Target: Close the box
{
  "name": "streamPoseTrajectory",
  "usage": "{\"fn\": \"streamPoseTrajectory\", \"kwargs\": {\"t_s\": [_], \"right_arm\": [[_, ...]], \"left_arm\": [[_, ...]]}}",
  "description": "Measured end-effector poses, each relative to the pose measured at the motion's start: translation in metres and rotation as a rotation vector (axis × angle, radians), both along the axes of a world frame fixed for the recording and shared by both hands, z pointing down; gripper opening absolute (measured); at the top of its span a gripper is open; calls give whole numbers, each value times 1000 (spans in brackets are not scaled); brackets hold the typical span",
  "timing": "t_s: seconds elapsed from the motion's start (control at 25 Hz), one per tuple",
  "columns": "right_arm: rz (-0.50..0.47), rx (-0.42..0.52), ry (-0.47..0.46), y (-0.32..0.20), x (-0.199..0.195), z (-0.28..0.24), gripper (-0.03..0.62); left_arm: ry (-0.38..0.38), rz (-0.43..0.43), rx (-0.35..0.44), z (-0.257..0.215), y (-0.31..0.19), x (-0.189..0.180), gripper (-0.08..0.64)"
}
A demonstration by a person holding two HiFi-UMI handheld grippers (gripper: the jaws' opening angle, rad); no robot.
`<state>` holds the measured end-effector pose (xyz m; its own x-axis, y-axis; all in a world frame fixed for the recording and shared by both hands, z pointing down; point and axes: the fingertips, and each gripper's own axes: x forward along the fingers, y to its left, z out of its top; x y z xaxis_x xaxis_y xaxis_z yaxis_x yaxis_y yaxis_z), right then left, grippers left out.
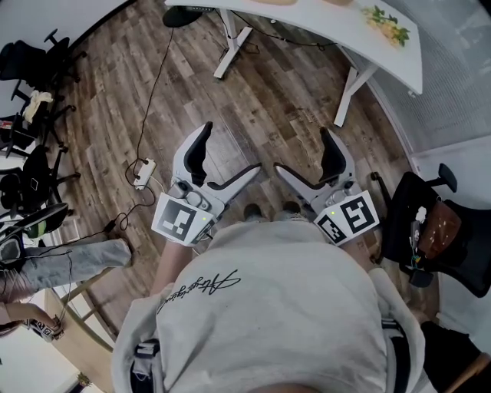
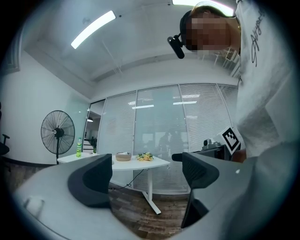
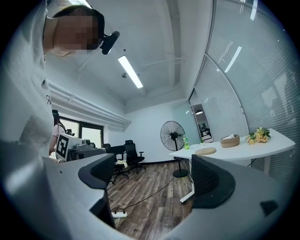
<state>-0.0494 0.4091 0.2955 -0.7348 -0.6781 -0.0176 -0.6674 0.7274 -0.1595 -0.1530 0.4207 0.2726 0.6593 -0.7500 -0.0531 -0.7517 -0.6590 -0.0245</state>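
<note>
White table, brown wood-grain floor, grey shirt

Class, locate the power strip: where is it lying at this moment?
In the head view the power strip lies on the floor at left, just left of the left gripper, its cable running up towards the table.

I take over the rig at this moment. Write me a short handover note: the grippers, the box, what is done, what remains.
Left gripper: open, empty, held near the person's chest.
Right gripper: open, empty, beside it.
Box: not visible in any view; only the white table stands ahead.
Done: nothing that the views show.
Left: find the box and close it.
</note>
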Motion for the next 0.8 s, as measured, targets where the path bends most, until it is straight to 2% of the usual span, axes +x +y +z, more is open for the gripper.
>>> {"fn": "streamPoseTrajectory", "kwargs": {"t_s": [0.24, 0.52, 0.8], "right_arm": [[19, -4, 0, 3, -18, 3, 497], [32, -36, 10, 7, -17, 13, 497], [18, -24, 9, -4, -26, 10, 496]], "left_arm": [[4, 18, -3, 4, 0, -18, 454], [10, 37, -2, 6, 0, -18, 453], [4, 23, -12, 8, -7, -27, 454]]}}
